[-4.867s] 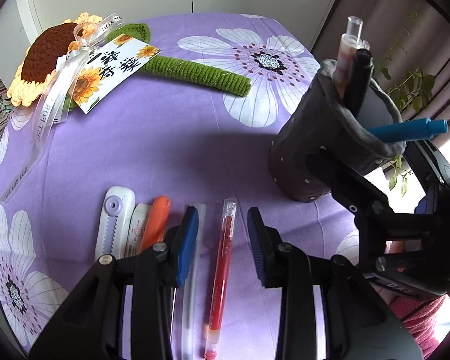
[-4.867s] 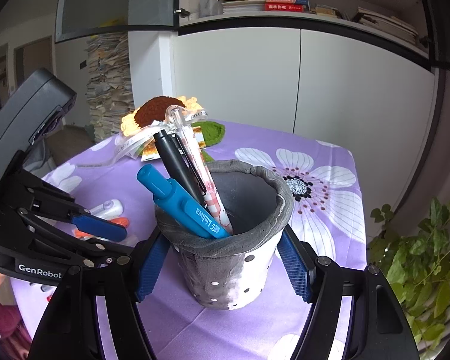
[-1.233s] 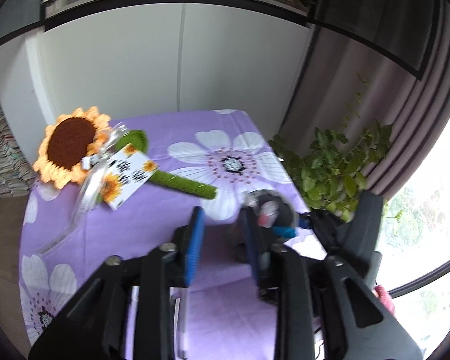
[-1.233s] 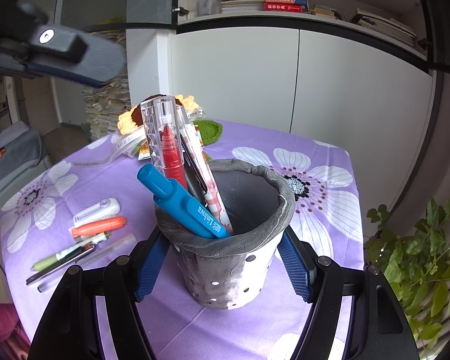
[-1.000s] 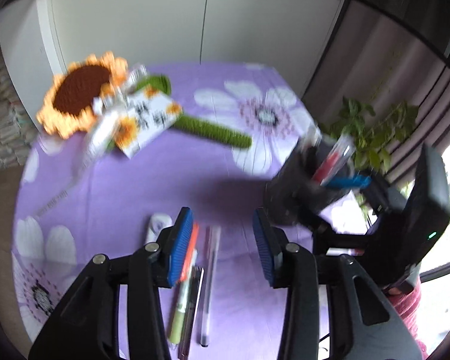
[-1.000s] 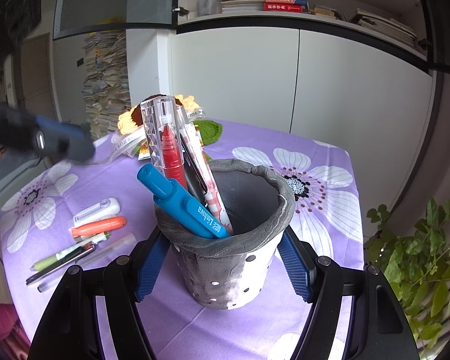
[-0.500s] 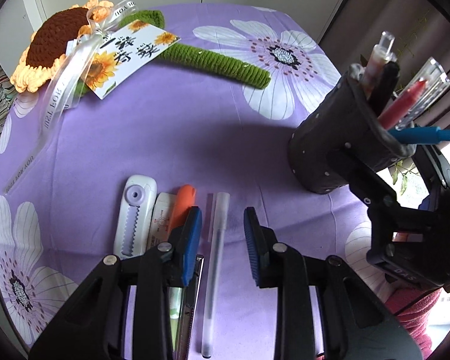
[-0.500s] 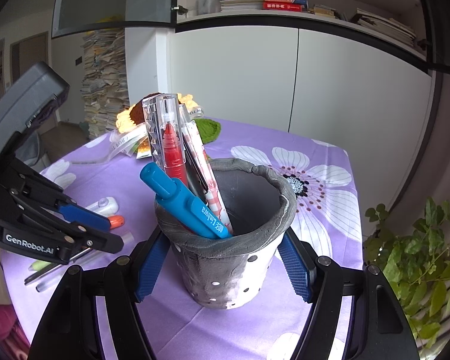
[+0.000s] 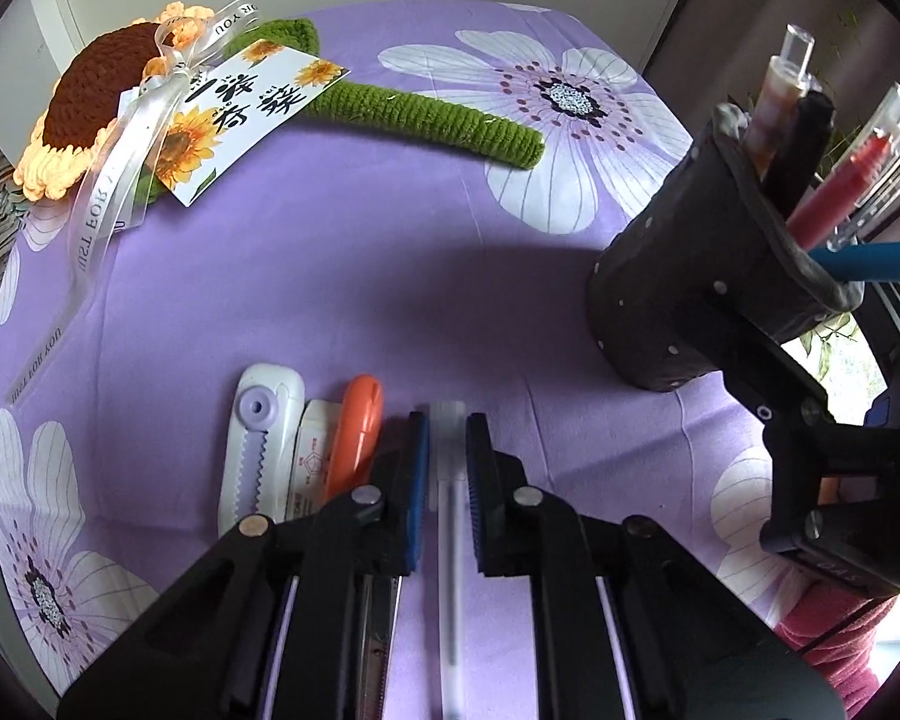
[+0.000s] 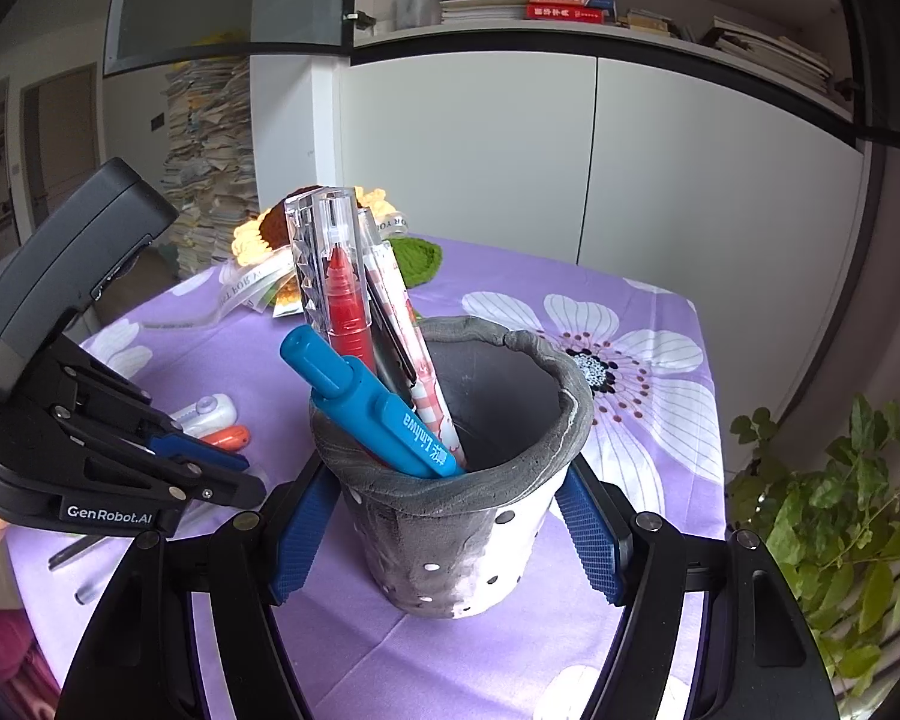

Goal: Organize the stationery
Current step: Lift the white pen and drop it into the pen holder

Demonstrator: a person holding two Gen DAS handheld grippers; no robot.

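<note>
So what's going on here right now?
A person is tidying pens into a grey pen pot. The right gripper is clamped on the pot, which already has a blue marker, a red pen and others in it. The left gripper has closed on a clear pen lying on the purple tablecloth, beside an orange pen and a correction tape.
</note>
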